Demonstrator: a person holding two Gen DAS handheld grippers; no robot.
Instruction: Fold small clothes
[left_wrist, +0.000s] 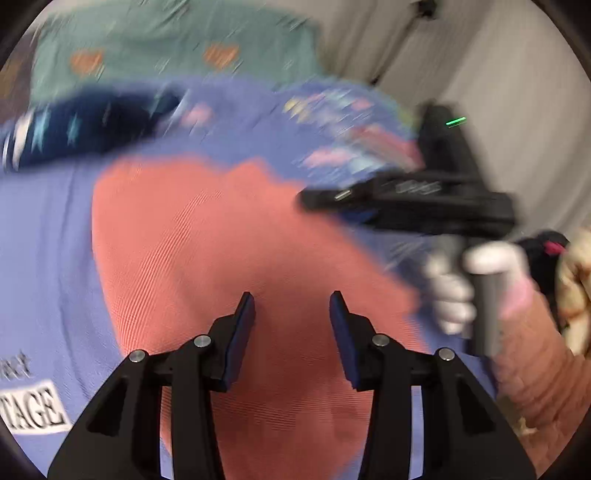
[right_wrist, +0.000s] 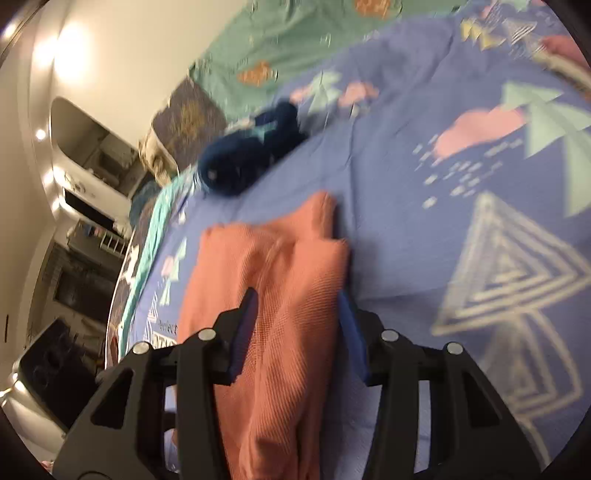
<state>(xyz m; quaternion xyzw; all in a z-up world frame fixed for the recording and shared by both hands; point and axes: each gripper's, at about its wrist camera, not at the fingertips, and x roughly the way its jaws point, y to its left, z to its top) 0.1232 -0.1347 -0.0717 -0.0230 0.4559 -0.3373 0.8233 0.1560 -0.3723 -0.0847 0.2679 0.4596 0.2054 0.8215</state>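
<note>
Off to the left gripper's (left_wrist: 291, 306) far left, a dark navy garment (left_wrist: 88, 129) lies bunched on the blue patterned bedspread (left_wrist: 44, 236), well clear of the work, likely set aside so it does not tangle with the piece being folded. Directly ahead of and under this tool lies the salmon-pink knit garment (left_wrist: 221, 240), spread over the bedspread. The left fingers stand apart with only flat cloth showing between them, none of it pinched; the tool points down at the fabric, which reads as hovering to pick a grip point or to press a fold flat.

Ahead and to the right of the left tool, the right gripper (left_wrist: 314, 199) reaches in over the pink cloth's far right edge, carried by a white-gloved hand (left_wrist: 454, 295). From its own camera, the right gripper (right_wrist: 299, 306) straddles a raised ridge of the pink garment (right_wrist: 273, 280): the cloth runs up between the two fingers, and the right finger sits at its edge. The jaws are part-way apart, and blur keeps me from telling whether the pads actually press the cloth. Straddling the doubled edge suits lifting it over for a fold. Beyond its tip, to the left, sits the navy garment (right_wrist: 251, 155).
</note>
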